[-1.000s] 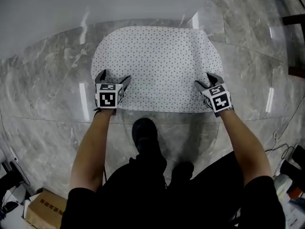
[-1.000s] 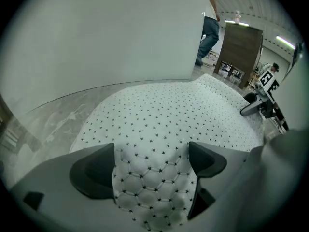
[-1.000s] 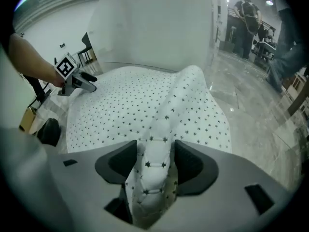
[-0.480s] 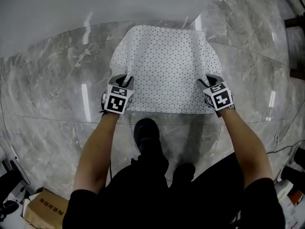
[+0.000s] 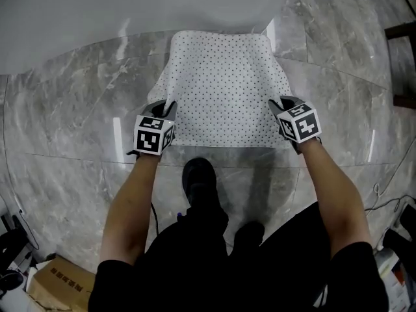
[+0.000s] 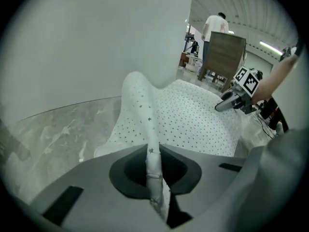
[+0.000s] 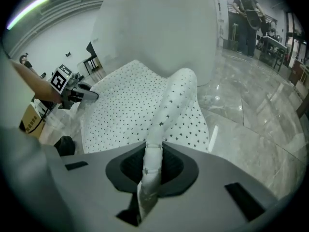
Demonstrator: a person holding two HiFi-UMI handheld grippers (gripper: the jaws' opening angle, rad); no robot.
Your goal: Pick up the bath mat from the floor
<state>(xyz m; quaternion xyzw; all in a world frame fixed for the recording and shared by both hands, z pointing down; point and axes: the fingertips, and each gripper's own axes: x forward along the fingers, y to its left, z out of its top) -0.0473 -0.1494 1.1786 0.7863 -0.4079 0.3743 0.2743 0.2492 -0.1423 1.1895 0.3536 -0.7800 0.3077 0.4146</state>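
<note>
I clench the near corners of the bath mat: left tool at 7 o'clock, right tool at 5, its jaws having just closed further.

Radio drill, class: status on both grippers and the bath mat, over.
Left gripper shut on bath mat, left edge. Right gripper jaws just closed further, pinching right edge. Near end raised off floor. Nothing in the way.

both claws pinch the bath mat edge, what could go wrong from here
Left claw and right claw each pinch only a thin fold of the bath mat; the right's jaws have just been closing on it, so it may slip. The mat's far end rests on the floor and could drag.
</note>
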